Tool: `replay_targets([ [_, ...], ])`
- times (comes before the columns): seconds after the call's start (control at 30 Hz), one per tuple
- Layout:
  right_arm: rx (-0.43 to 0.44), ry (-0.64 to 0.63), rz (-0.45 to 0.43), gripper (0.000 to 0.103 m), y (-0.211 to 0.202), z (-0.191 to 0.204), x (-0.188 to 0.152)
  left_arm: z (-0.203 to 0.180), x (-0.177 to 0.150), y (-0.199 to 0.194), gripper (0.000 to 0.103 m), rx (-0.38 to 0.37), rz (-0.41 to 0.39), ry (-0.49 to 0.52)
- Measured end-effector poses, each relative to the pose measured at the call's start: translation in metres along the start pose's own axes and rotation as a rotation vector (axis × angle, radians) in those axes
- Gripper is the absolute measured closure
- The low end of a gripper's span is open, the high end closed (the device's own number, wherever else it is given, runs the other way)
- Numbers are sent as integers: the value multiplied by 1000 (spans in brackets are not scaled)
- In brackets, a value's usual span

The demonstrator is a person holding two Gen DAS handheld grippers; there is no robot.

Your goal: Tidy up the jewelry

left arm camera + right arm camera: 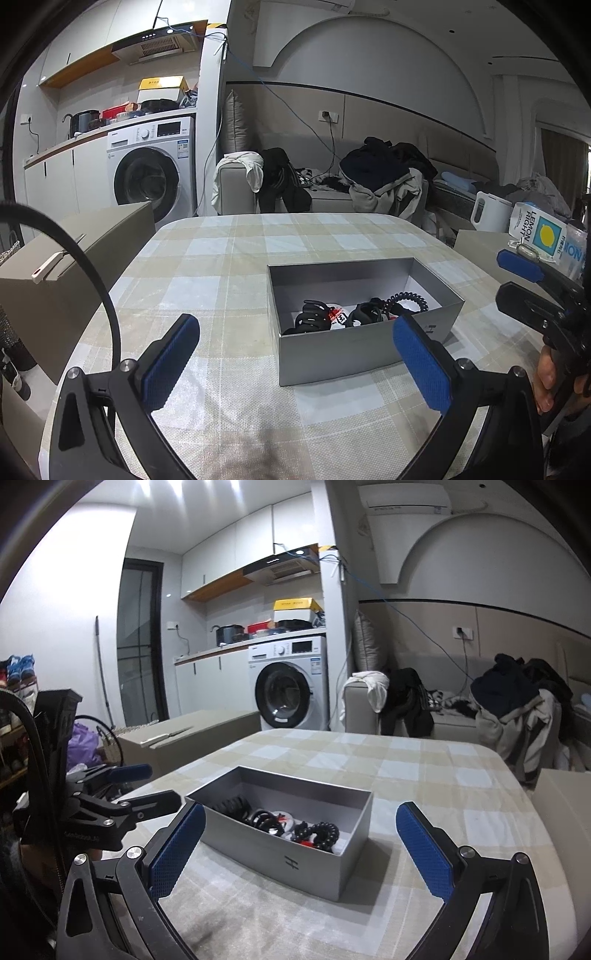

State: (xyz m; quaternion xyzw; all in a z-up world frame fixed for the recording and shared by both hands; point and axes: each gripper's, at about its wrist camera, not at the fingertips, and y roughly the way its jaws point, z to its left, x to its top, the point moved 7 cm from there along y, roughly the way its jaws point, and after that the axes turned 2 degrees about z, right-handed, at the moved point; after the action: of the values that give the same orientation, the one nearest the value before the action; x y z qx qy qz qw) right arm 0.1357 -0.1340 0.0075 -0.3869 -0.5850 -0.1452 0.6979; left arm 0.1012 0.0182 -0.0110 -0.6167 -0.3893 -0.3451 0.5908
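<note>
Shoes (pixel 16 668) show only behind right claw (pixel 301 843), spread wide.

Two wrist views, both low over the table, facing the grey box.

My left wrist camera looks from close by across the checked table (pixel 229 258) at the grey box (pixel 332 350), from its long side. My right wrist camera sits further right, seeing the same box (pixel 280 853) cornerwise. Both share the box, the tabletop, the washing machine (pixel 151 166) and the sofa (pixel 325 192) beyond; each catches the other gripper at its edge.
</note>
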Motion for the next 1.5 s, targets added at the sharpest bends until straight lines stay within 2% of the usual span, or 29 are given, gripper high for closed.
replay_targets([
  [1.5,24,-16,-12,0,0,5,-1,-3,0,-1,1,12,-5,21],
])
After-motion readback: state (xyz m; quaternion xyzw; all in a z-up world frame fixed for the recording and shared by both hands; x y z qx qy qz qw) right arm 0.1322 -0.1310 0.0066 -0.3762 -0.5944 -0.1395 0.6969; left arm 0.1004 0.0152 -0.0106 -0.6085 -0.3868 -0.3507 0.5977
